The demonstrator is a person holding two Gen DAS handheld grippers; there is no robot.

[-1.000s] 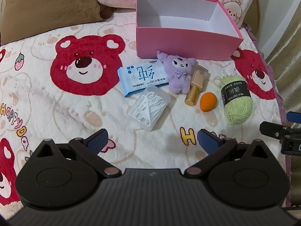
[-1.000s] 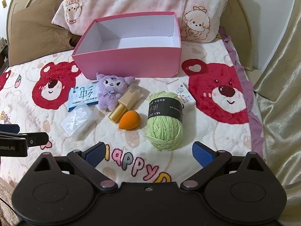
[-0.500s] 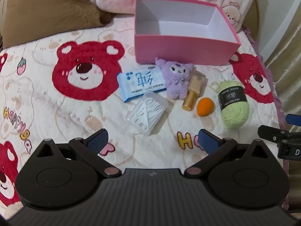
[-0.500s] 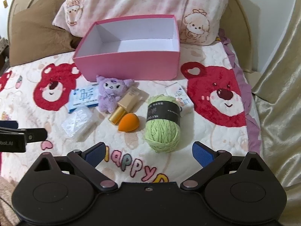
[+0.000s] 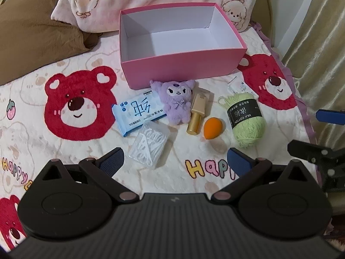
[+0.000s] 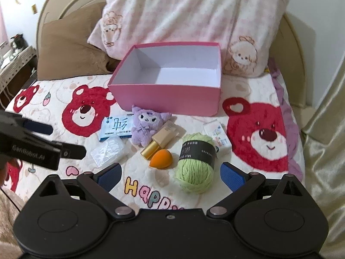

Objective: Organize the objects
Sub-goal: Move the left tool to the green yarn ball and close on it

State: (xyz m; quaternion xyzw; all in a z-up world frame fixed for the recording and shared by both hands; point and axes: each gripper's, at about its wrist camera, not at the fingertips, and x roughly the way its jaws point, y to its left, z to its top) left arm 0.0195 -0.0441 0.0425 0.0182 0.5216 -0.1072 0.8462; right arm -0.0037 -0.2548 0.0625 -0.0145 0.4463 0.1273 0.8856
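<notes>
While both grippers hang above the bedspread (image 5: pixel 43 142), neither holds or touches anything. Left gripper (image 5: pixel 175 161): blue pads spread wide, nothing between them, clear floss-pick box (image 5: pixel 149 145) just ahead of its left pad. Right gripper (image 6: pixel 170 173): also spread wide, empty, green yarn ball (image 6: pixel 197 164) sitting on the bedspread between the pads but apart from them.

Pink box (image 5: pixel 183 69) open at back, inside white and empty, against a pink pillow (image 6: pixel 189 19). Items in a row in front of it, all on the bedspread: blue wipes pack (image 5: pixel 139 112), purple plush (image 5: pixel 177 101) overlapping the pack's right end, gold bottle (image 5: pixel 197 113) beside the plush, orange sponge egg (image 5: pixel 213 128) near the bottle's cap, yarn to the right. Small white packet (image 6: pixel 217 132) partly behind the yarn. Brown pillow (image 6: pixel 69 49) back left.
</notes>
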